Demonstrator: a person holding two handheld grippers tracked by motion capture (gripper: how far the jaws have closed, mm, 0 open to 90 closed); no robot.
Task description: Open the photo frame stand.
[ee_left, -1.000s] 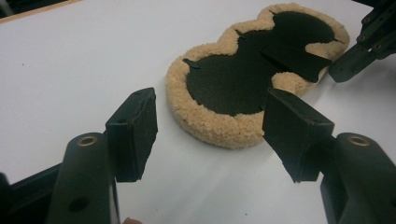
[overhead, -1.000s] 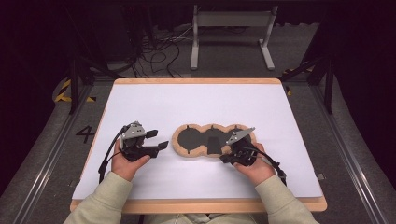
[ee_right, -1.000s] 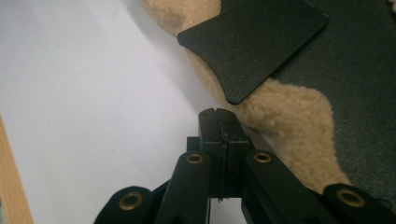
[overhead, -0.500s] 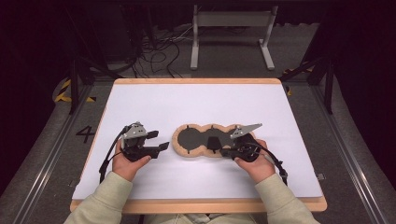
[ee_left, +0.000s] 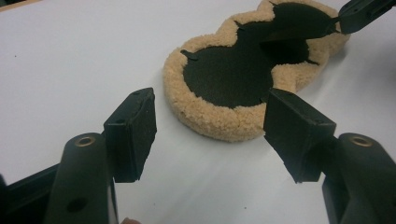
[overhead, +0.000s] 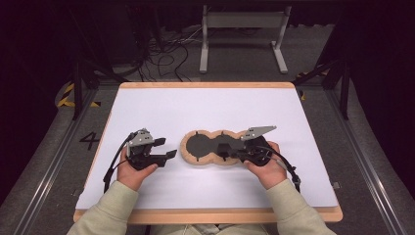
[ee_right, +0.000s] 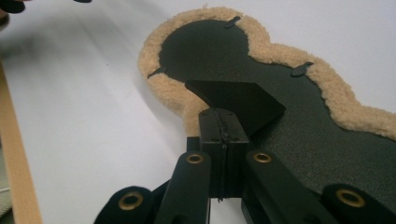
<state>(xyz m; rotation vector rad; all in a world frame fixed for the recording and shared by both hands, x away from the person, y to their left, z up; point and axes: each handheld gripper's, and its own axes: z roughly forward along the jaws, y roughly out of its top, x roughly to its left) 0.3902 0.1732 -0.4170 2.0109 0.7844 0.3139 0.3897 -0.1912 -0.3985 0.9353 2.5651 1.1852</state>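
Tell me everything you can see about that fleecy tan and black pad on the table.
The pad lies flat on the white table, with a lobed, peanut-like outline. Its rim is tan, woolly fleece; its inner face is a matte black sheet with small slits near the edge. The right gripper is shut on a corner of the black layer, lifting a folded triangular flap off the pad. The left gripper hovers open beside the pad's near end, its fingers not touching it.

The high view looks forward and down from above the table's point(overhead: 205, 105) near edge, while each gripper view rides low and close over the tabletop, and all three share the fleece-rimmed insole point(overhead: 208, 147) point(ee_left: 243, 79) point(ee_right: 261, 84) lying mid-table.
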